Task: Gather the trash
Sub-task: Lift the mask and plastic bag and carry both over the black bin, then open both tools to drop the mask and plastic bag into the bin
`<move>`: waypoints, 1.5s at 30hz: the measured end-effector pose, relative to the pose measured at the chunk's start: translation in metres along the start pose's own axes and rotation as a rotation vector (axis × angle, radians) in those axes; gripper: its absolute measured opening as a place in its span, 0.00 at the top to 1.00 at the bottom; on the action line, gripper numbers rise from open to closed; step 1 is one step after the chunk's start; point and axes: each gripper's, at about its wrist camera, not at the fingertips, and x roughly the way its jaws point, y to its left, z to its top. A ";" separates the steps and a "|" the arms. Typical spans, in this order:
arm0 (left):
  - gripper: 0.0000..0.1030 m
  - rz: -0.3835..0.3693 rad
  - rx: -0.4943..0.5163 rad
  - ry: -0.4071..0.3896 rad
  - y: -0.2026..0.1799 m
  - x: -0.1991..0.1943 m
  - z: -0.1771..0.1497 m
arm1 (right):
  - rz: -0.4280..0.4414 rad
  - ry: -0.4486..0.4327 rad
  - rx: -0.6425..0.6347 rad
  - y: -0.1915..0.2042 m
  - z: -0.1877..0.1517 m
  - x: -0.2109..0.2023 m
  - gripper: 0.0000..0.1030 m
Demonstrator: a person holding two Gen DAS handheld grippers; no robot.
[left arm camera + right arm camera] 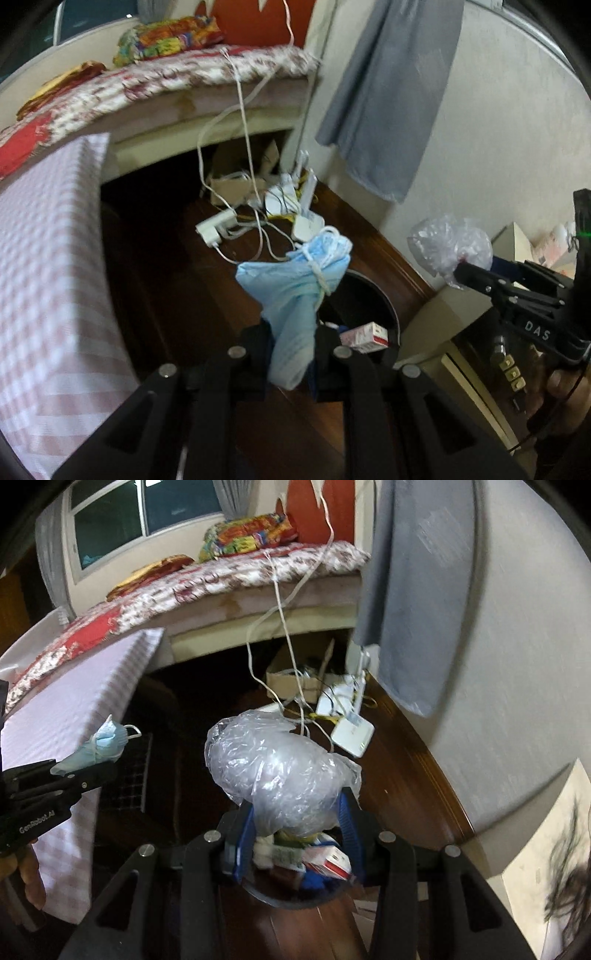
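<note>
Two grippers hung over a dark wooden floor [177, 295] beside a bed [155, 85] and a pale wall [517, 664]. The left gripper [291, 343] pinched a blue face mask [295, 288]; the right gripper [299, 834] clamped a crumpled clear plastic bag [280, 764]. Both hovered above a round black bin [373, 295]. Only the right wrist view showed a window [147, 513] and more of the bin's boxes [328, 860].
</note>
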 end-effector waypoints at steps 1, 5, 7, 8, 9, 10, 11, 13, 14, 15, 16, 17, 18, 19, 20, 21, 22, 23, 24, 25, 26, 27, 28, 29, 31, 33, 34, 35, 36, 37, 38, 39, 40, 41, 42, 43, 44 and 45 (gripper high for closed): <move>0.85 -0.002 -0.002 0.020 -0.003 0.008 -0.001 | -0.007 0.011 -0.001 -0.003 -0.004 0.004 0.57; 0.85 -0.010 -0.010 0.073 -0.014 0.034 -0.002 | -0.018 0.046 0.015 -0.017 -0.015 0.022 0.57; 0.85 -0.015 -0.013 0.102 -0.019 0.049 -0.003 | -0.021 0.065 0.025 -0.024 -0.020 0.033 0.57; 0.85 -0.015 -0.012 0.117 -0.022 0.058 -0.004 | -0.021 0.071 0.028 -0.026 -0.022 0.039 0.57; 0.85 -0.019 -0.016 0.138 -0.024 0.068 -0.006 | -0.031 0.083 0.025 -0.029 -0.025 0.047 0.57; 0.85 -0.021 -0.020 0.155 -0.026 0.076 -0.007 | -0.038 0.092 0.020 -0.029 -0.026 0.052 0.57; 0.85 -0.020 -0.016 0.174 -0.028 0.086 -0.009 | -0.042 0.100 0.015 -0.031 -0.029 0.059 0.57; 0.85 -0.016 -0.013 0.204 -0.030 0.102 -0.010 | -0.037 0.119 0.010 -0.035 -0.033 0.074 0.57; 0.85 -0.020 -0.019 0.224 -0.031 0.112 -0.012 | -0.037 0.128 0.008 -0.036 -0.034 0.081 0.57; 0.85 -0.016 -0.017 0.235 -0.031 0.118 -0.012 | -0.035 0.135 0.004 -0.037 -0.036 0.088 0.57; 0.85 -0.010 -0.012 0.246 -0.032 0.125 -0.013 | -0.028 0.144 0.001 -0.040 -0.038 0.097 0.57; 0.85 -0.018 -0.016 0.264 -0.033 0.133 -0.015 | -0.024 0.152 -0.002 -0.040 -0.038 0.103 0.57; 0.84 -0.018 -0.010 0.280 -0.035 0.140 -0.016 | -0.022 0.164 -0.007 -0.041 -0.040 0.112 0.57; 0.82 -0.016 -0.006 0.283 -0.036 0.145 -0.018 | -0.020 0.174 -0.012 -0.042 -0.042 0.119 0.56; 0.78 -0.024 -0.010 0.283 -0.036 0.149 -0.018 | -0.009 0.175 -0.016 -0.044 -0.043 0.126 0.56; 0.58 -0.013 -0.006 0.290 -0.036 0.155 -0.020 | -0.001 0.174 -0.026 -0.045 -0.045 0.133 0.55; 0.31 0.020 -0.002 0.301 -0.035 0.160 -0.022 | -0.003 0.183 -0.047 -0.044 -0.046 0.140 0.48; 0.25 0.039 -0.002 0.298 -0.032 0.162 -0.024 | -0.034 0.218 -0.078 -0.045 -0.049 0.151 0.41; 0.24 0.055 -0.011 0.290 -0.028 0.161 -0.026 | -0.058 0.236 -0.091 -0.047 -0.051 0.157 0.30; 0.24 0.049 -0.027 0.292 -0.024 0.161 -0.027 | -0.056 0.242 -0.089 -0.050 -0.052 0.160 0.29; 0.23 0.035 -0.049 0.293 -0.020 0.160 -0.029 | -0.053 0.245 -0.080 -0.052 -0.053 0.161 0.29; 0.21 0.036 -0.048 0.292 -0.018 0.159 -0.030 | -0.055 0.246 -0.074 -0.054 -0.053 0.162 0.26; 0.21 0.049 -0.043 0.291 -0.018 0.158 -0.031 | -0.059 0.243 -0.074 -0.055 -0.054 0.160 0.25; 0.21 0.056 -0.047 0.289 -0.017 0.157 -0.031 | -0.062 0.235 -0.071 -0.055 -0.054 0.157 0.25; 0.21 0.072 -0.049 0.271 -0.016 0.154 -0.031 | -0.044 0.222 -0.044 -0.057 -0.056 0.150 0.23; 0.21 0.090 -0.049 0.255 -0.016 0.149 -0.030 | -0.056 0.217 -0.034 -0.058 -0.058 0.147 0.23; 0.21 0.096 -0.051 0.249 -0.016 0.147 -0.030 | -0.058 0.217 -0.029 -0.058 -0.058 0.147 0.23; 0.21 0.104 -0.048 0.241 -0.017 0.144 -0.030 | -0.055 0.215 -0.023 -0.056 -0.058 0.144 0.23; 0.21 0.119 -0.039 0.231 -0.018 0.142 -0.030 | -0.059 0.211 -0.019 -0.056 -0.059 0.141 0.23; 0.21 0.131 -0.030 0.224 -0.019 0.140 -0.030 | -0.066 0.208 -0.018 -0.055 -0.058 0.140 0.23; 0.21 0.139 -0.025 0.219 -0.019 0.140 -0.030 | -0.070 0.205 -0.012 -0.054 -0.058 0.138 0.22; 0.21 0.146 -0.025 0.216 -0.018 0.137 -0.031 | -0.070 0.201 -0.007 -0.054 -0.058 0.135 0.21; 0.21 0.153 -0.028 0.212 -0.018 0.133 -0.031 | -0.069 0.197 -0.001 -0.054 -0.058 0.133 0.20; 0.21 0.159 -0.034 0.203 -0.018 0.128 -0.030 | -0.068 0.194 0.003 -0.054 -0.057 0.130 0.19; 0.21 0.165 -0.036 0.191 -0.018 0.122 -0.030 | -0.070 0.193 0.004 -0.053 -0.057 0.128 0.19; 0.21 0.171 -0.033 0.180 -0.019 0.117 -0.029 | -0.070 0.192 0.006 -0.052 -0.056 0.124 0.18; 0.21 0.172 -0.028 0.168 -0.020 0.111 -0.028 | -0.067 0.189 0.008 -0.052 -0.054 0.123 0.18; 0.21 0.176 -0.024 0.159 -0.021 0.105 -0.028 | -0.063 0.185 0.011 -0.051 -0.053 0.118 0.18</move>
